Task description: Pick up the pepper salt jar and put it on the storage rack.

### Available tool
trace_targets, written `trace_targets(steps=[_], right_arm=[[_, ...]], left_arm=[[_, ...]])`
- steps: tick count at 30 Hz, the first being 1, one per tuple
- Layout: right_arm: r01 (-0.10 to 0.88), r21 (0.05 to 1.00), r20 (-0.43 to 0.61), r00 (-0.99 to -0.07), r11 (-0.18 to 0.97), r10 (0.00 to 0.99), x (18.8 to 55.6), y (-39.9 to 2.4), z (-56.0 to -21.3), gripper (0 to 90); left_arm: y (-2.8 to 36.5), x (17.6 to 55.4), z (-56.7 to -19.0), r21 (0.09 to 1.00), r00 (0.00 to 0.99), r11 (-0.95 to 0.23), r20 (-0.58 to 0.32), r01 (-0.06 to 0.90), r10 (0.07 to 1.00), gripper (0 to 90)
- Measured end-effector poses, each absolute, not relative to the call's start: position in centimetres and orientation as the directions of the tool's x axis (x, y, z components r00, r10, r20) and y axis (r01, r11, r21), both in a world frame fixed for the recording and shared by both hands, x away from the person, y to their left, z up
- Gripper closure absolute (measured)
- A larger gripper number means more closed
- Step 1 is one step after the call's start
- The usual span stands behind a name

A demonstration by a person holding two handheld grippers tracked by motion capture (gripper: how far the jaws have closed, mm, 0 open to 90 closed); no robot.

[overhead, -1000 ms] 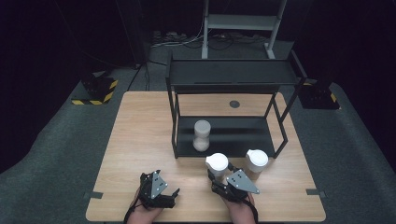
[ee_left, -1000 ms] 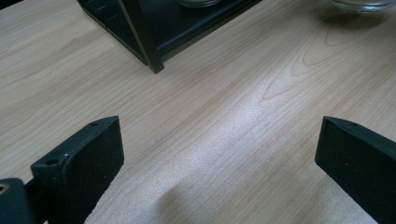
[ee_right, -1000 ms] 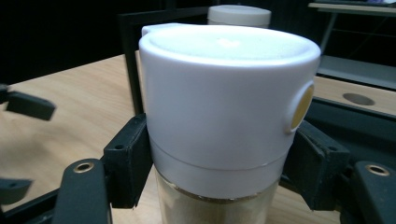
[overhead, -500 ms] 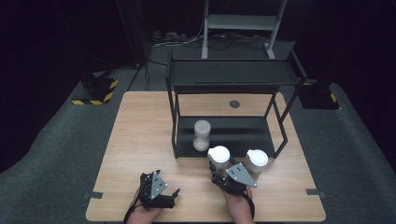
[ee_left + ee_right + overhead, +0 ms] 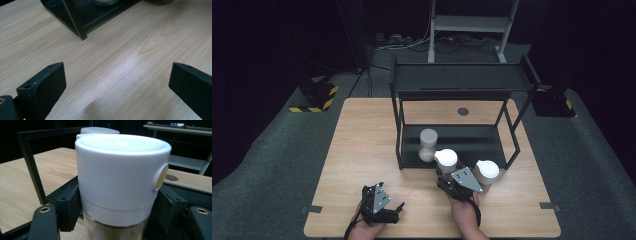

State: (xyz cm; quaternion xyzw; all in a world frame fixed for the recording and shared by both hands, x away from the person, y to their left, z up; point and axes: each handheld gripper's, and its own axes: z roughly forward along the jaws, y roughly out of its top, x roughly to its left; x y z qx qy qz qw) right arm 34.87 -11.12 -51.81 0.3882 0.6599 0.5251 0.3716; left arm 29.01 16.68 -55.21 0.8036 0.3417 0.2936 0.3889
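One white-lidded jar (image 5: 445, 161) held upright, long axis vertical, lid up, at front edge of rack's (image 5: 460, 80) lower shelf; clamped below lid by right gripper (image 5: 451, 181). Second lidded jar (image 5: 486, 172) stood just beside, on tabletop (image 5: 362, 145). Left gripper (image 5: 382, 212) rested near front edge, jaws apart, nothing between. Since earlier frame, held jar carried toward rack; left gripper unmoved. Surface light wood; dark room, grey floor.
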Motion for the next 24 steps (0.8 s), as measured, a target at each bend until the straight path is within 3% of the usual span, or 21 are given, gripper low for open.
trace_targets(steps=[24], right_arm=[[0.132,0.984,-0.066,-0.349,0.119,0.935,38.1,-11.1,-51.0,30.0]], left_arm=[[16.7,28.9,-55.2,0.828,0.599,-0.461,0.201,0.318,0.775,1.4]])
